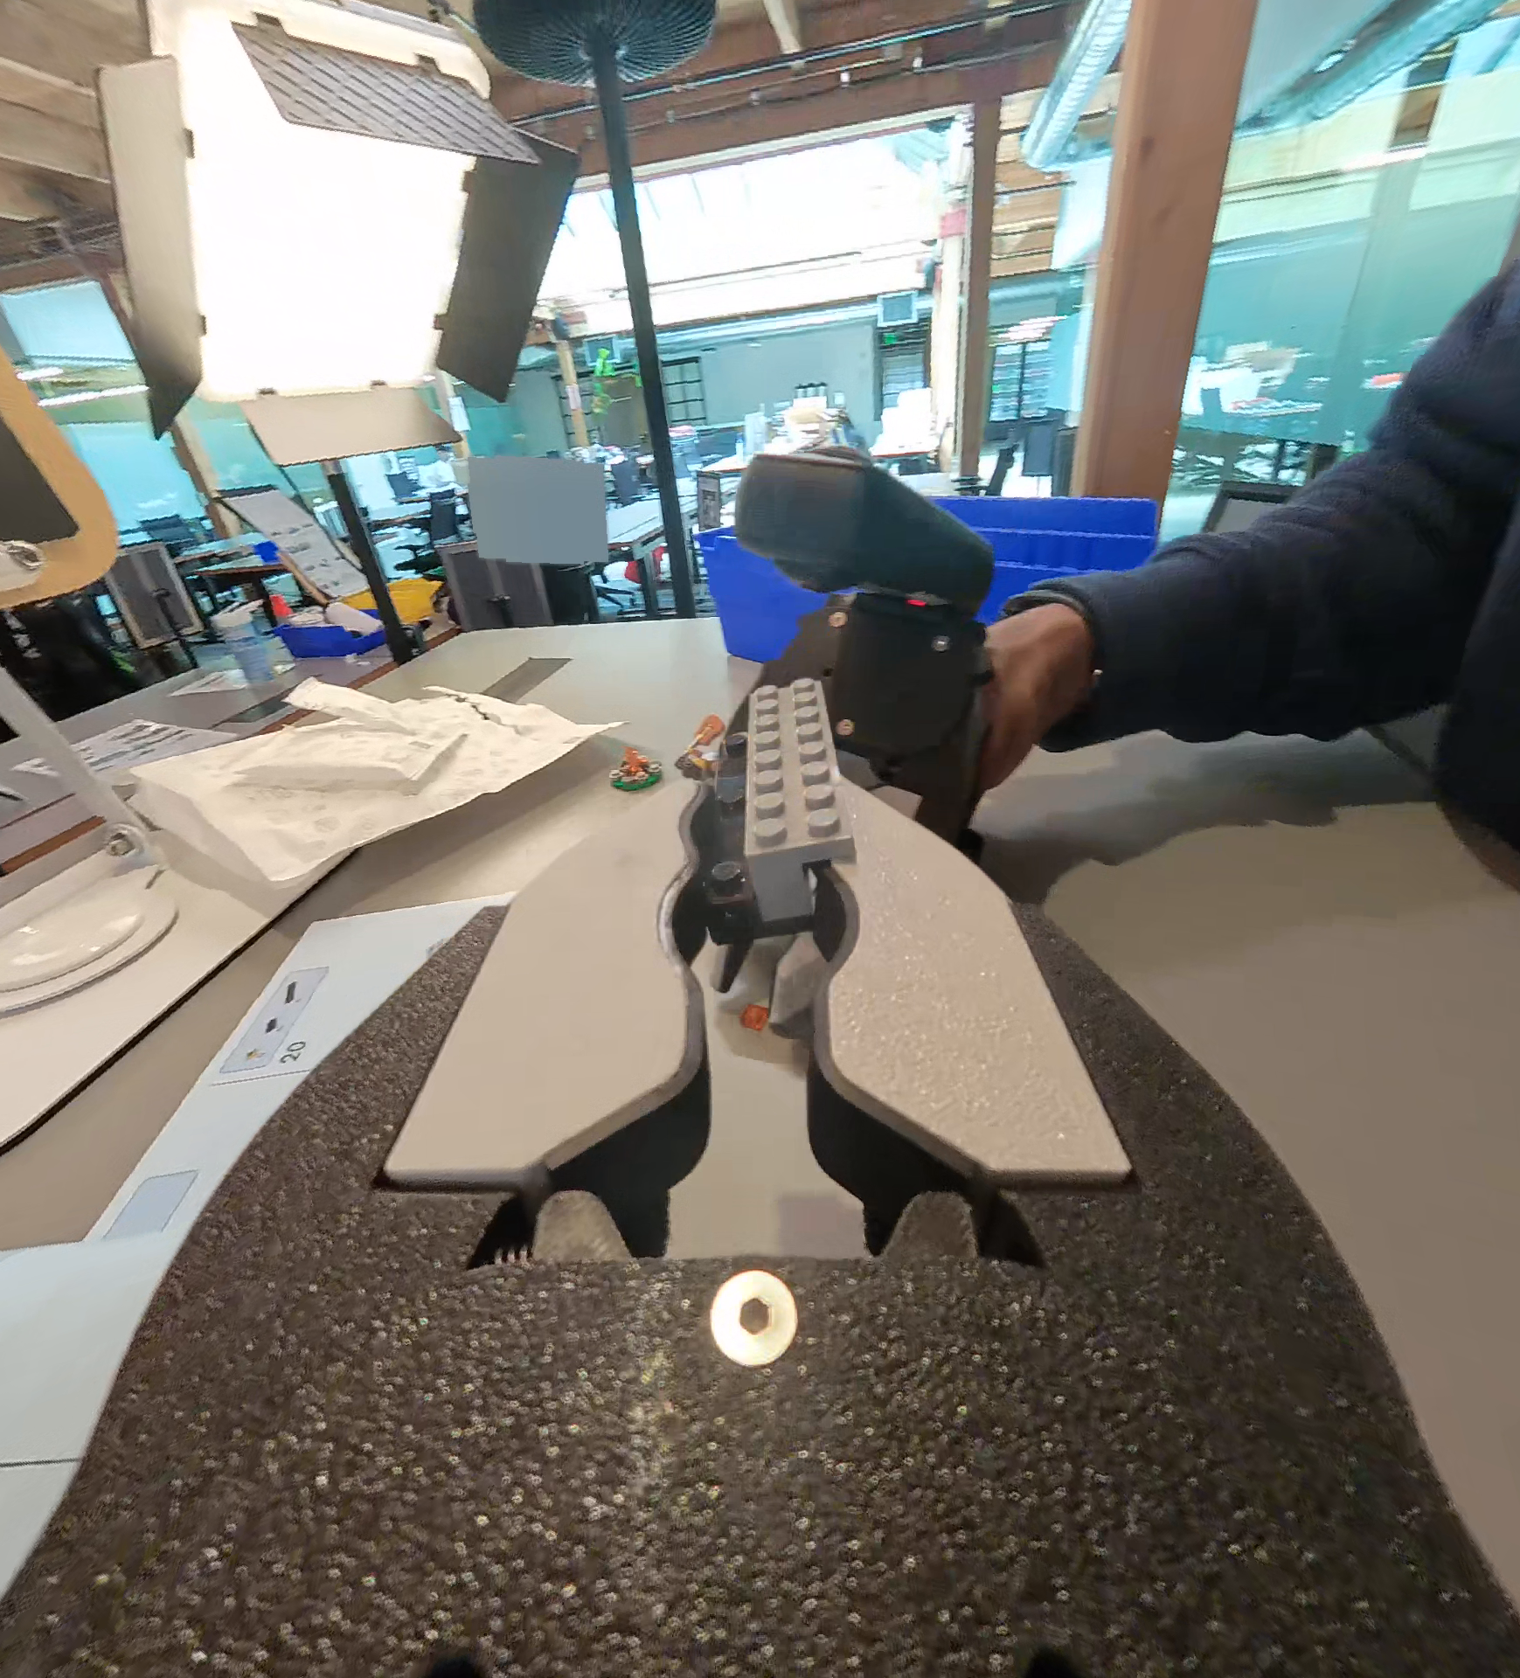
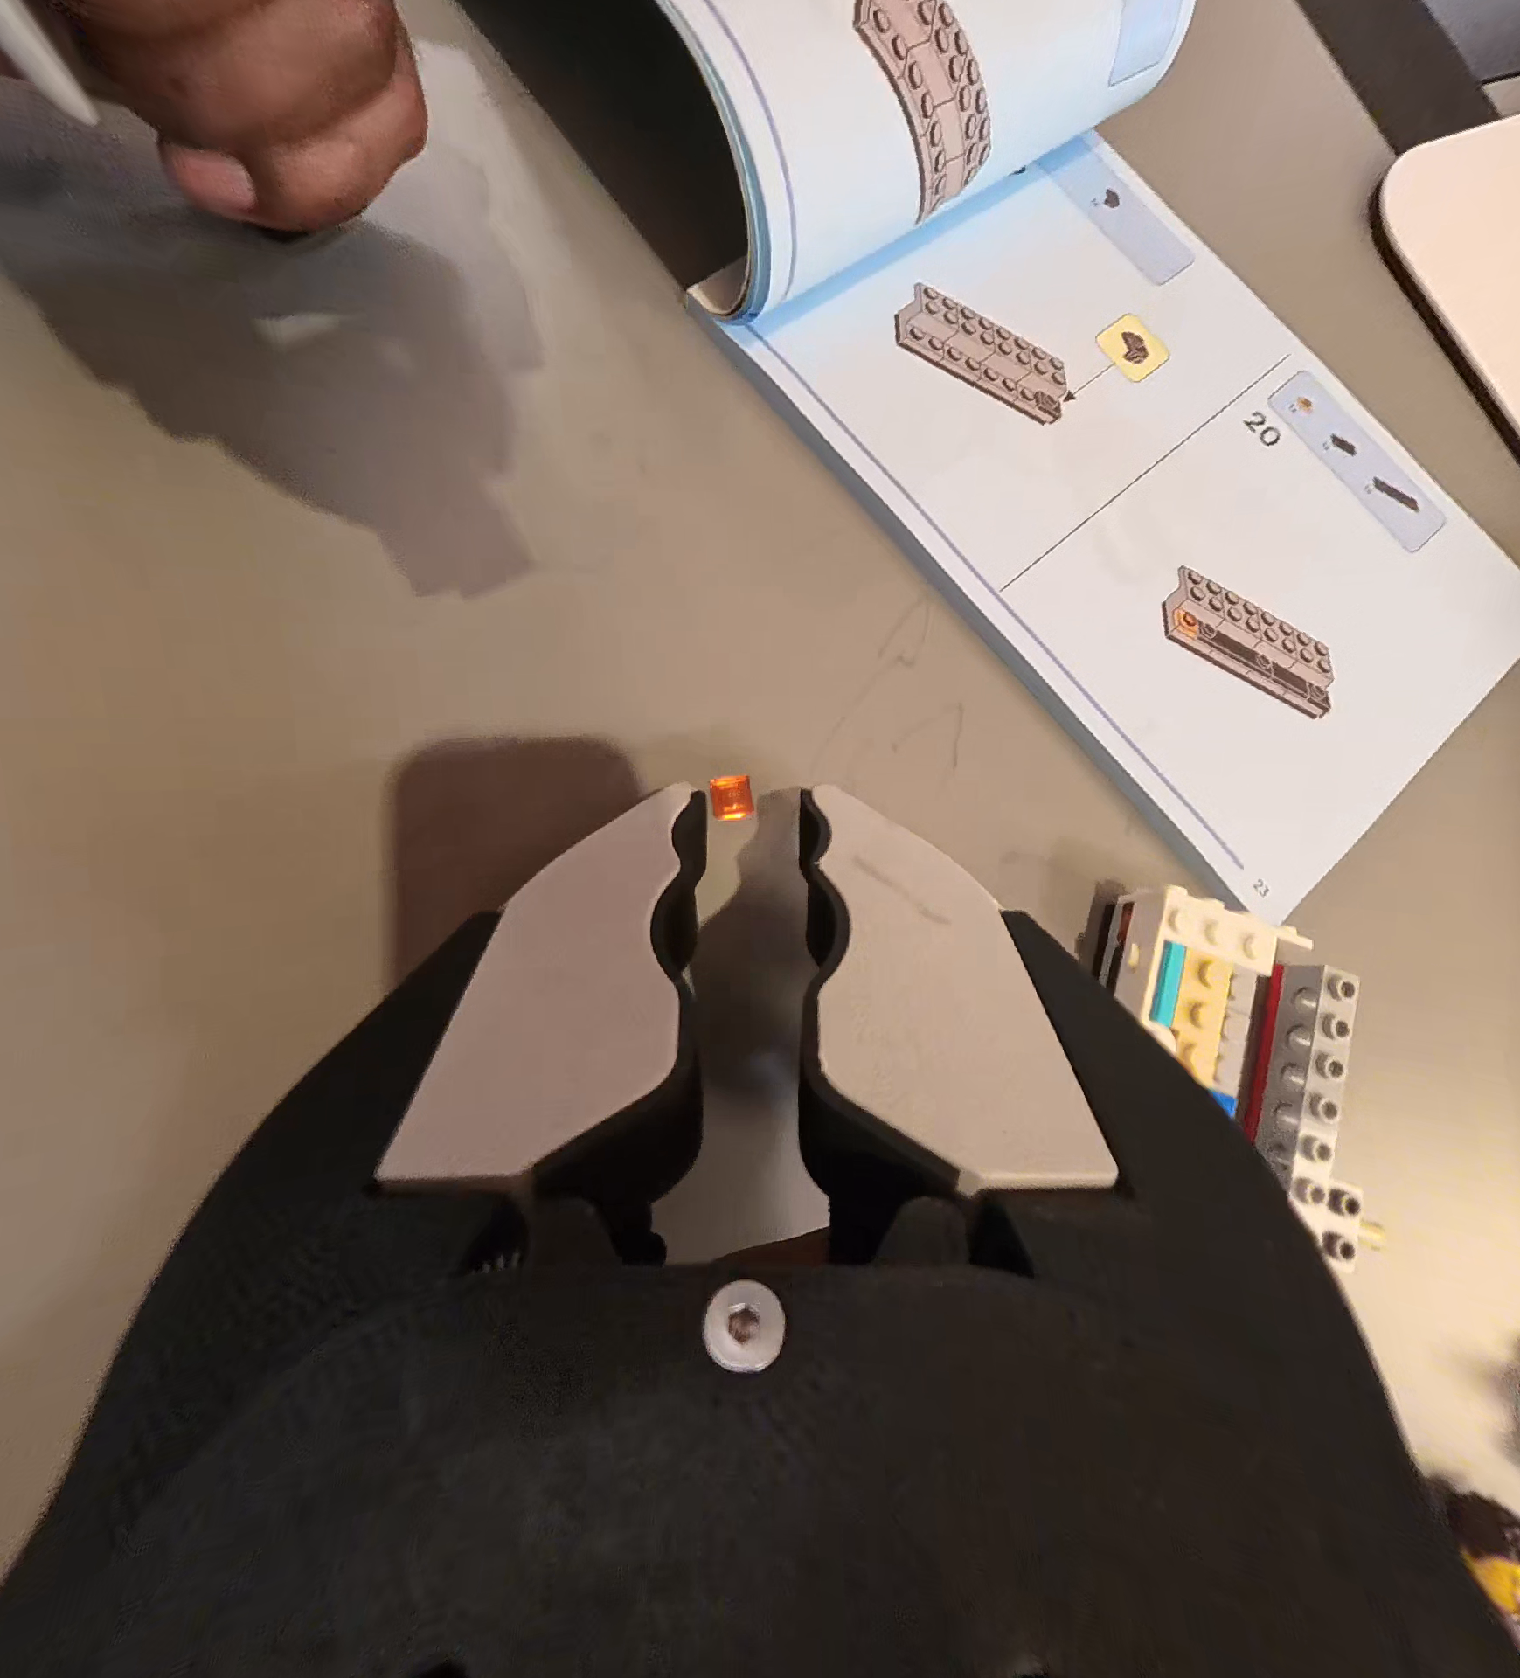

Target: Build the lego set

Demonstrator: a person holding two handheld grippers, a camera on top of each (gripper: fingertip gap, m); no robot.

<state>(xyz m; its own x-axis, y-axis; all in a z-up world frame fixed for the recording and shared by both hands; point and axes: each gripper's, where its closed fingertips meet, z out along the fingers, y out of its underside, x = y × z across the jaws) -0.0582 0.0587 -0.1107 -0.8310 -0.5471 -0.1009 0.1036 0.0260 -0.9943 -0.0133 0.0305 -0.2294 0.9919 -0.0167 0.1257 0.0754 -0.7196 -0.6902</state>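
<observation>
Your left tool (image 1: pixel 760 872) is clamped on a long grey studded brick assembly (image 1: pixel 792 781), pads pressing its sides, long axis pointing away from you. Your right tool (image 2: pixel 747 804) stands apart over the tabletop (image 2: pixel 284 636), a small orange piece (image 2: pixel 729 797) lying just beside its left fingertip (image 2: pixel 647 835), ungripped. Beyond lie an open instruction booklet (image 2: pixel 1192 508) and a multicoloured block build (image 2: pixel 1237 1017); the room behind is an open workshop.
</observation>
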